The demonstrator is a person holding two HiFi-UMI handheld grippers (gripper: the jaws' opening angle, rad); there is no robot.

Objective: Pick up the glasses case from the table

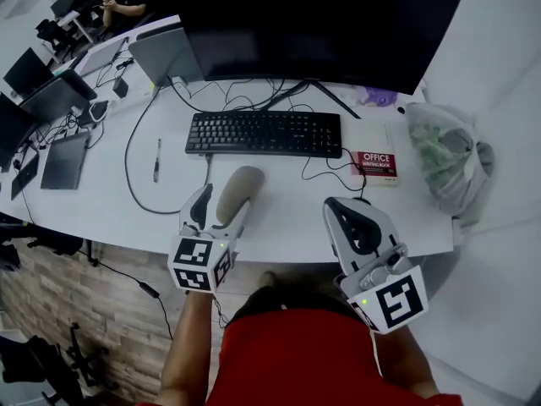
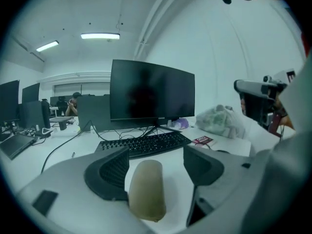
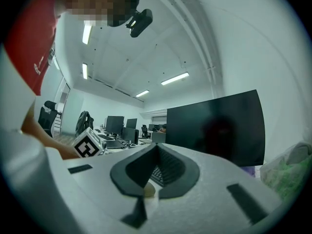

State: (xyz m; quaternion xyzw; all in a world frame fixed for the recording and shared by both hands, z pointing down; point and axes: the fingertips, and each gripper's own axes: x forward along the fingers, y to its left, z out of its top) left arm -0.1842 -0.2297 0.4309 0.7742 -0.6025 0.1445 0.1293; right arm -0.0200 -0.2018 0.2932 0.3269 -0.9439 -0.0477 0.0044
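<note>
The glasses case (image 1: 239, 193), a tan rounded oblong, lies on the white table (image 1: 287, 214) just in front of the keyboard. My left gripper (image 1: 221, 207) reaches over the table's front edge with a jaw on either side of the case. In the left gripper view the case (image 2: 146, 189) lies lengthwise between the dark pads (image 2: 109, 172), nearer the left one, with a clear gap to the right one; the left gripper (image 2: 156, 153) is open. My right gripper (image 1: 348, 211) hovers at the front edge to the right, shut and empty (image 3: 156, 147).
A black keyboard (image 1: 264, 134) and a large monitor (image 1: 313, 24) stand behind the case. A red-labelled book (image 1: 375, 164) and a filled plastic bag (image 1: 444, 163) lie to the right. A pen (image 1: 157, 159), cables and a tablet (image 1: 65, 161) are on the left.
</note>
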